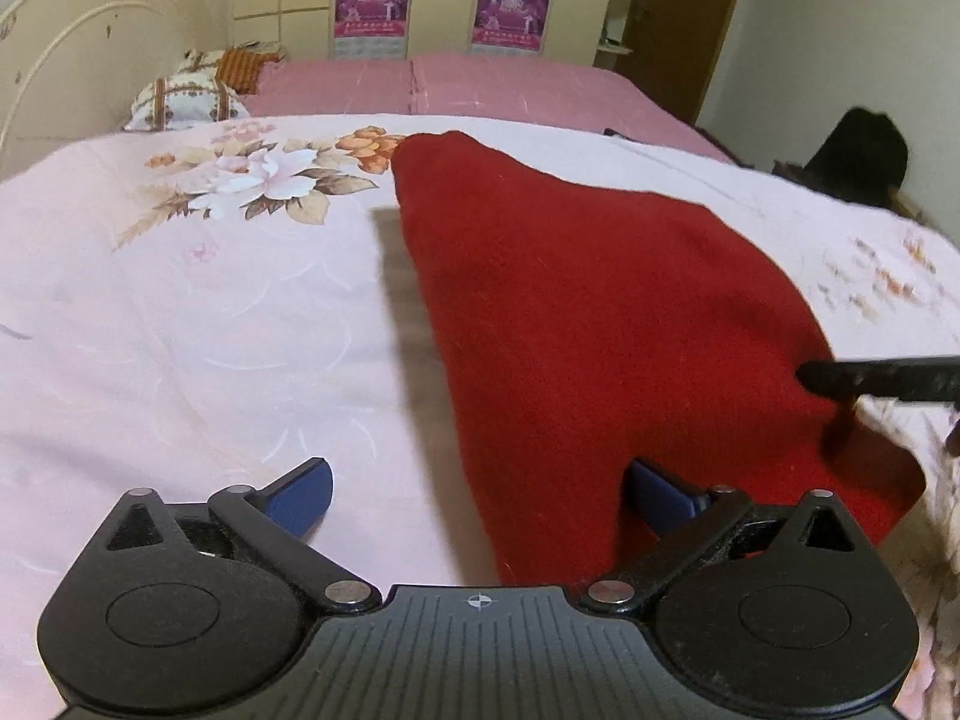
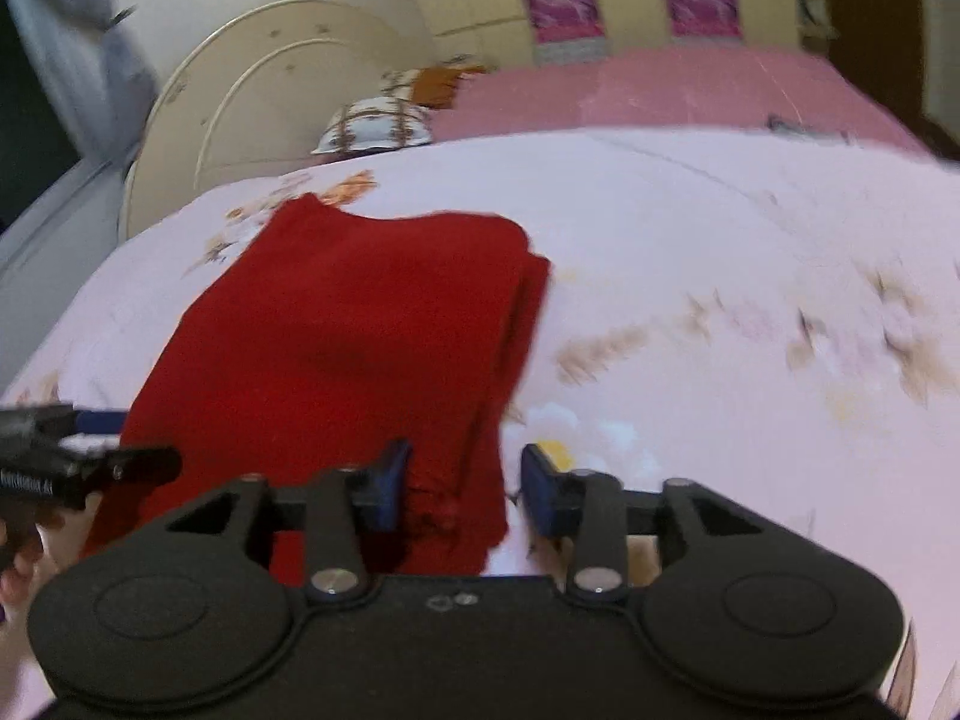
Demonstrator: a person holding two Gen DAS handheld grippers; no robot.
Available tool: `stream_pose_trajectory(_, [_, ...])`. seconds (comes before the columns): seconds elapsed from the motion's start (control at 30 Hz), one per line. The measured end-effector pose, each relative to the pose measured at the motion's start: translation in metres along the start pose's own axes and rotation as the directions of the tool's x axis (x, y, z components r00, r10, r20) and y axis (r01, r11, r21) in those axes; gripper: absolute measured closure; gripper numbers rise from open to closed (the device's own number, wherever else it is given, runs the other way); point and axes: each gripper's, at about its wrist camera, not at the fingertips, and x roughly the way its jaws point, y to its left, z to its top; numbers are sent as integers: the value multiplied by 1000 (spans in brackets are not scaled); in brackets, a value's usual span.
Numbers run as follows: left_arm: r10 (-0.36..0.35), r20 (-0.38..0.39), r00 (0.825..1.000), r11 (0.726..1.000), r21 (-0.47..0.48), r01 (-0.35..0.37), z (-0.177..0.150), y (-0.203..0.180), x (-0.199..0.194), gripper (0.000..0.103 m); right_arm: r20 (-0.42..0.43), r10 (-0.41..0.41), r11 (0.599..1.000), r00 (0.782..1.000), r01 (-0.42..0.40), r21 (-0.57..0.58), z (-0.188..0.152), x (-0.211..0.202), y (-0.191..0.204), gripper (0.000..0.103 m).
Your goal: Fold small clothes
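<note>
A red knitted garment (image 1: 600,312) lies folded into a long strip on the floral pink bedcover (image 1: 180,312). My left gripper (image 1: 480,495) hovers wide open over the garment's near left edge, and its blue pads (image 1: 300,498) touch nothing. In the right wrist view the garment (image 2: 360,330) runs away from me. Its bunched near right corner sits between the fingers of my right gripper (image 2: 465,489). The left pad (image 2: 387,486) is against the cloth, while a strip of bedcover shows beside the other pad. One right finger (image 1: 870,381) shows at the garment's right edge.
Patterned pillows (image 1: 186,99) and a cream headboard (image 1: 72,48) stand at the far left. A pink sheet (image 1: 480,84) covers the far half of the bed, before a wardrobe with purple posters (image 1: 510,6). A dark object (image 1: 858,162) sits off the right side. A hand (image 2: 18,552) holds the left gripper.
</note>
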Motion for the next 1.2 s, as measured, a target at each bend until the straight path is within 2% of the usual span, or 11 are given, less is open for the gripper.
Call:
stream_pose_trajectory(0.1, [15,3,1000,1000,0,-15,0,-3,-3,0,36,2,1000,999,-2,-25,0,-15,15,72])
stream_pose_trajectory(0.17, [24,9,1000,1000,8,-24,0,-6,-6,0,67,21,997,998,-16,-77,0,-22,31,72])
stream_pose_trajectory(0.23, [43,-3,999,999,26,-43,-3,-12,-6,0,59,2,991,998,6,-131,-5,-20,42,65])
stream_pose_trajectory(0.33, [52,-5,999,999,14,-52,-7,-16,-9,0,-32,-89,980,996,82,-181,-19,2,43,62])
stream_pose_trajectory(0.47, [49,25,998,998,41,-50,-15,-27,-26,0,22,-65,984,998,68,-164,-28,-18,43,64])
stream_pose_trajectory(0.57, [51,-1,999,998,38,-51,-31,-30,-24,0,-3,-57,977,998,55,-206,-37,-19,48,62])
stream_pose_trajectory(0.7, [38,-3,999,998,-43,-38,-51,-21,-29,0,-47,-88,975,995,76,-207,-45,-9,37,47])
stream_pose_trajectory(0.77, [47,2,999,997,-61,-47,-58,-20,-38,0,-57,-101,978,993,88,-191,-43,-17,35,45])
stream_pose_trajectory(0.87, [84,3,996,995,-56,-84,-65,-28,-66,0,-31,-89,984,996,83,-156,-47,-41,39,44])
stream_pose_trajectory(1.0, [106,75,992,994,-41,-103,-77,-46,-128,0,22,-60,992,998,62,-110,-60,-88,60,31])
stream_pose_trajectory(1.2, [131,149,980,991,-43,-126,-101,-65,-198,0,84,-28,993,996,37,-113,-93,-156,105,24])
